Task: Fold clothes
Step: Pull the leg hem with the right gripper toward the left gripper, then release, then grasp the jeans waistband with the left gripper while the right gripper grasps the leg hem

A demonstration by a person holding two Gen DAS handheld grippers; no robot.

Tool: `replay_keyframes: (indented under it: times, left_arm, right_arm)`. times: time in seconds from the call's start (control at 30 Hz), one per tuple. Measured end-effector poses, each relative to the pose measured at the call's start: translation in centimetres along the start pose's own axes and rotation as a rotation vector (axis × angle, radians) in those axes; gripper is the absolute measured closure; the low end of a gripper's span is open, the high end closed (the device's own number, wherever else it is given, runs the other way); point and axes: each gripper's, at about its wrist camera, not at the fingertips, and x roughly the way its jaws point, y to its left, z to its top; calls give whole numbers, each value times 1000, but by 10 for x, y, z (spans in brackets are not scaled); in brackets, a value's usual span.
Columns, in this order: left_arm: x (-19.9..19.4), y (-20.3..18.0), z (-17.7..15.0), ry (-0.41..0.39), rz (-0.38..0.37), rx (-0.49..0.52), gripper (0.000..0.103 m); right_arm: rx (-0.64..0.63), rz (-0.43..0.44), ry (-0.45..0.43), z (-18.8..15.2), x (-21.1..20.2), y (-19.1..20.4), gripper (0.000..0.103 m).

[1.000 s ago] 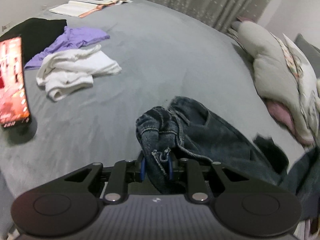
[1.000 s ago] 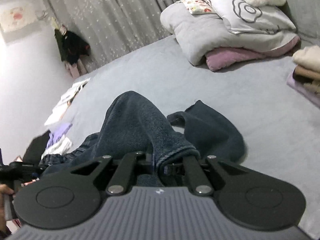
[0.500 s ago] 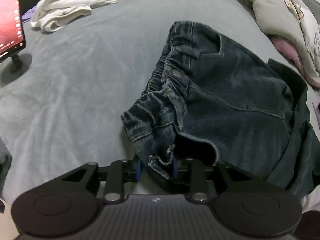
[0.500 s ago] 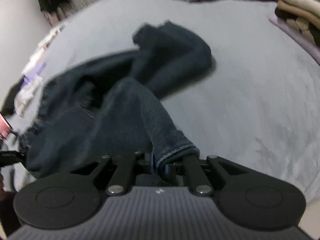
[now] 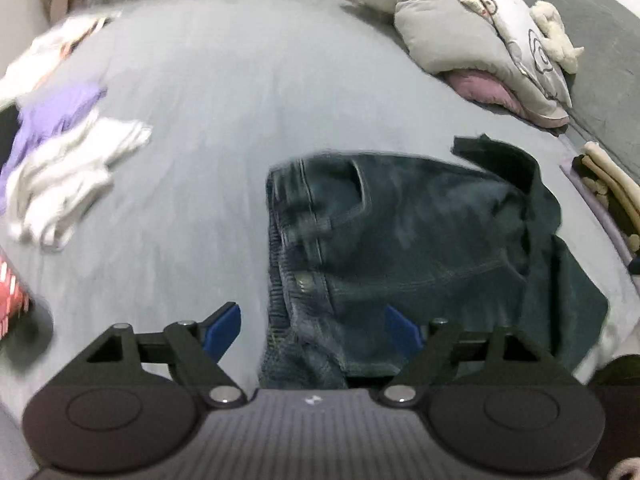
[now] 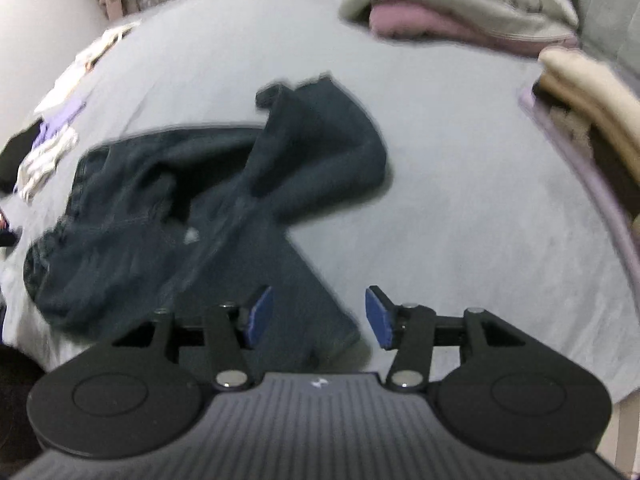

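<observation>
Dark jeans [image 5: 400,240] lie crumpled on the grey bed [image 5: 224,100]; both tools, left tool [image 5: 312,326] and right tool [image 6: 316,318], are opening, pads clear of the cloth. Denim looks heavy, floppy, non-slip: best taken at the thick waistband [image 5: 280,248] and leg hem [image 6: 336,336].

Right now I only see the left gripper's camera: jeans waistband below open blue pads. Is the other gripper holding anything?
Observer: No. The right gripper is opening, and its pads stand apart without pinching anything.
Operator: So what's underneath it?
Observer: The hem of one leg of the jeans. It lies between the pads, resting on the bed.
Operator: And the second leg?
Observer: The other leg is bunched up farther away, crossing over the first rather than lying straight beside it.
</observation>
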Motion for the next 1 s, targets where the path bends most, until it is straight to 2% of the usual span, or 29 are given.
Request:
replay_keyframes:
  times: [0.17,0.23,0.47,0.63,0.8,0.9,0.97,1.0]
  left_arm:
    - [50,12,27,-39,0,35,23]
    - [70,21,39,-40,-10,16,23]
    - [123,38,63,-70,-94,18,24]
    - [152,46,74,-87,-202,13,26]
    - [170,49,80,-77,-246,28,42]
    - [171,53,81,-86,-257,33,59]
    - [165,51,78,-121,-238,36,68]
    - [163,49,77,-131,-220,39,68]
  right_arm:
    - [-48,-27,-40,32,22,11,49]
    - [-62,-30,-43,46,35,16,49]
    - [-87,-53,-47,106,95,24,49]
    - [-141,-70,-27,144,148,41,49]
    - [-194,-110,-6,173,211,67,49]
    - [-234,-143,4,179,236,77,50]
    - [-273,-171,2,180,255,82,57]
    - [-276,-174,0,180,256,83,71]
